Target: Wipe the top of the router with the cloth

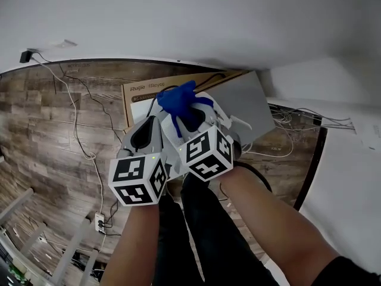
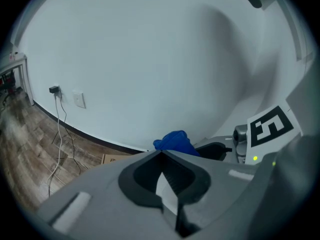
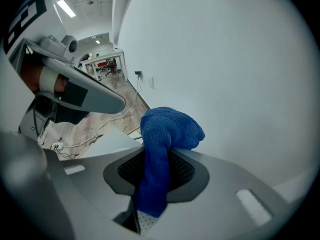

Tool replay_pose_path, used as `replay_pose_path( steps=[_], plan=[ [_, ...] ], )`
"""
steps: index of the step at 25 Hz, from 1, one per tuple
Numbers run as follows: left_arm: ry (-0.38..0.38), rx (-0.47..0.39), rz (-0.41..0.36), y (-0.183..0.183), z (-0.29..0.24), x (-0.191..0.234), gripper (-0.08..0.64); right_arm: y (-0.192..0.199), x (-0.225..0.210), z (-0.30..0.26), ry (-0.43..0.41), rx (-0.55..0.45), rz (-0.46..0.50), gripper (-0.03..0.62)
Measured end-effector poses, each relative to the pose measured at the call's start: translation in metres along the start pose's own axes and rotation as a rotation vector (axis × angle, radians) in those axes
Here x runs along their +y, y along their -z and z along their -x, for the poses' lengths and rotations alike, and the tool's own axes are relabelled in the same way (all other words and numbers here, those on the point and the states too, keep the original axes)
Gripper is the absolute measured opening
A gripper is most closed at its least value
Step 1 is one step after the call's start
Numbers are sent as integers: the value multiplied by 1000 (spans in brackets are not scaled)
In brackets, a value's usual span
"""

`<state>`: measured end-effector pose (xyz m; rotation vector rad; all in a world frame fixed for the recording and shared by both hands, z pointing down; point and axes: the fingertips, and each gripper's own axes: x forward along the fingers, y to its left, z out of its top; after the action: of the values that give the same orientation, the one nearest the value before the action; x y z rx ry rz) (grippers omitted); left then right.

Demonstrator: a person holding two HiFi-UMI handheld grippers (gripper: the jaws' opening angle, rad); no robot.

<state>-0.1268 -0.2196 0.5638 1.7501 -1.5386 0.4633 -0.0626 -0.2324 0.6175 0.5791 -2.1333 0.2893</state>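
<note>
Both grippers are held up side by side, aimed at the white wall. My right gripper [image 1: 180,113] is shut on a blue cloth [image 1: 177,99], which bunches above its tips and hangs down between the jaws [image 3: 159,164]. My left gripper [image 1: 155,123] sits just left of it, jaws closed tip to tip [image 2: 161,153] with nothing held; the blue cloth [image 2: 175,143] shows beyond them. Below the grippers on the floor lie a cardboard router box [image 1: 149,91] and a flat grey slab [image 1: 244,103], possibly the router; both are partly hidden.
Cables [image 1: 74,118] trail across the wood floor to a power strip [image 1: 100,221] and a wall plug [image 1: 25,56]. More cables [image 1: 297,115] lie at the right by the baseboard. A wall outlet [image 2: 79,99] is at the left. The person's dark-trousered legs [image 1: 202,231] stand below.
</note>
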Motion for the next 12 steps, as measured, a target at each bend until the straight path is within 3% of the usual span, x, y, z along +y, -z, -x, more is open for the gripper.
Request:
replay_pose_path(
  steps=[5,12],
  plan=[
    [39,10,-41,-13,-19,-28,2,15,-35,13,73,0,-81,127],
    [104,39,-133,-23,-33,-70,2,44,-41,38,142,-19,-197,127]
  ],
)
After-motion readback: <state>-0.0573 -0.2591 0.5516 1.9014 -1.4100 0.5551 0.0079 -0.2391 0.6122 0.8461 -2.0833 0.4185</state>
